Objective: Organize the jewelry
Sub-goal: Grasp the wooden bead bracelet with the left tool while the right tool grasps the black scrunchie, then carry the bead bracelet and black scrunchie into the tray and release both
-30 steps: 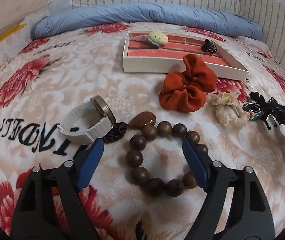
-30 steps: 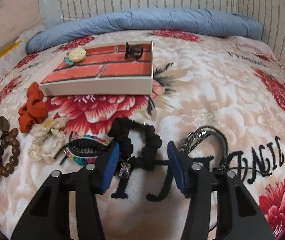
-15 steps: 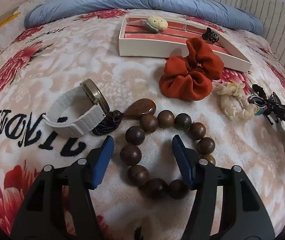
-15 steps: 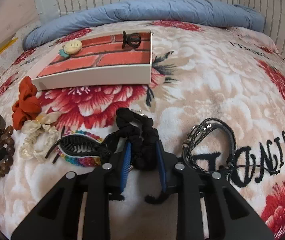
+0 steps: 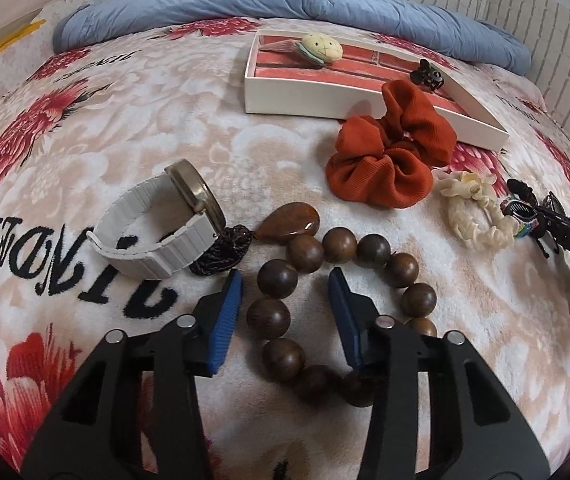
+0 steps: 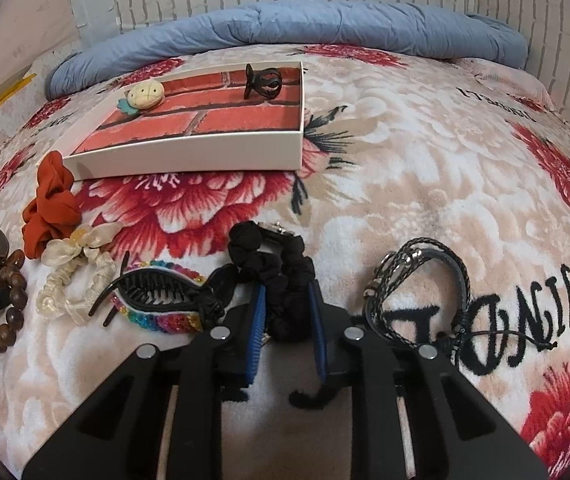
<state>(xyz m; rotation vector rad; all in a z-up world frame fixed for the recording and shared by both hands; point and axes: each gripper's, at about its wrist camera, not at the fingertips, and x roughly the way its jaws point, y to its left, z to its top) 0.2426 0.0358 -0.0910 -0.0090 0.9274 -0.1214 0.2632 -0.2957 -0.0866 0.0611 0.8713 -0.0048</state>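
My left gripper [image 5: 285,280] is open and straddles the left side of a brown wooden bead bracelet [image 5: 345,248] on the floral blanket; the pads do not touch the beads. My right gripper [image 6: 287,300] is shut on a black scrunchie band [image 6: 281,264]. A white tray with a brick-print floor [image 6: 189,160] holds a cream round clip [image 6: 147,94] and a black claw clip [image 6: 263,82]. The tray also shows in the left wrist view [image 5: 297,98].
A white-strap watch [image 5: 157,220], brown teardrop pendant [image 5: 289,222], orange scrunchie [image 5: 393,152] and cream scrunchie [image 5: 473,208] lie around the beads. A black claw clip on a rainbow band [image 6: 157,300] and a braided black bracelet [image 6: 417,280] flank the right gripper. A blue pillow [image 6: 285,28] lies behind.
My left gripper has narrowed and moved forward over the bead bracelet's left side. My right gripper has closed on the black scrunchie band.
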